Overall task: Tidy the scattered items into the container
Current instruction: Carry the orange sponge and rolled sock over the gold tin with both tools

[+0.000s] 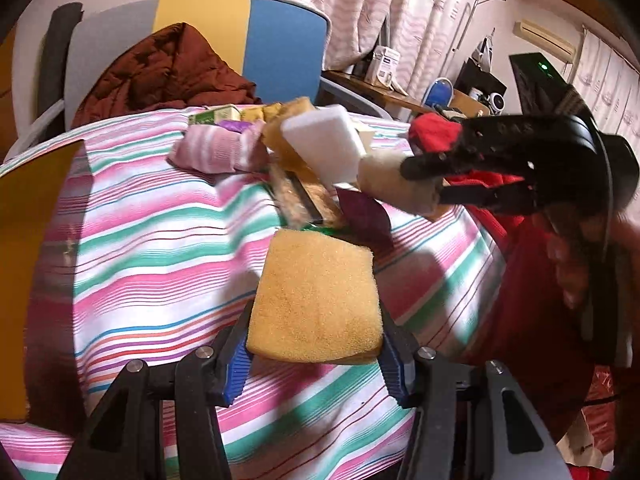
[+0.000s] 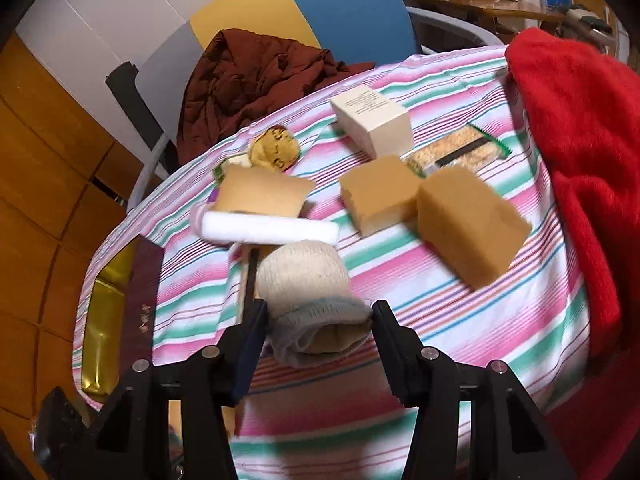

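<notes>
My left gripper (image 1: 316, 354) is shut on a yellow sponge (image 1: 316, 296) and holds it above the striped tablecloth (image 1: 152, 248). My right gripper (image 2: 320, 320) is shut on a rolled cream and grey sock (image 2: 304, 280); it also shows in the left wrist view (image 1: 424, 184) holding that sock (image 1: 392, 184) over the table. A white sponge (image 2: 268, 228), two tan sponges (image 2: 380, 196) (image 2: 472, 224), a white box (image 2: 372, 120), a snack packet (image 2: 456, 152) and a pink striped sock (image 1: 216, 148) lie on the cloth. The maroon container with a gold lining (image 2: 108, 312) sits at the table's left edge.
A red cloth (image 2: 580, 152) covers the table's right side. A chair with a brown jacket (image 2: 256, 76) stands behind the table. A round yellow item (image 2: 276, 148) lies near the far edge. A desk with boxes (image 1: 384, 64) is in the background.
</notes>
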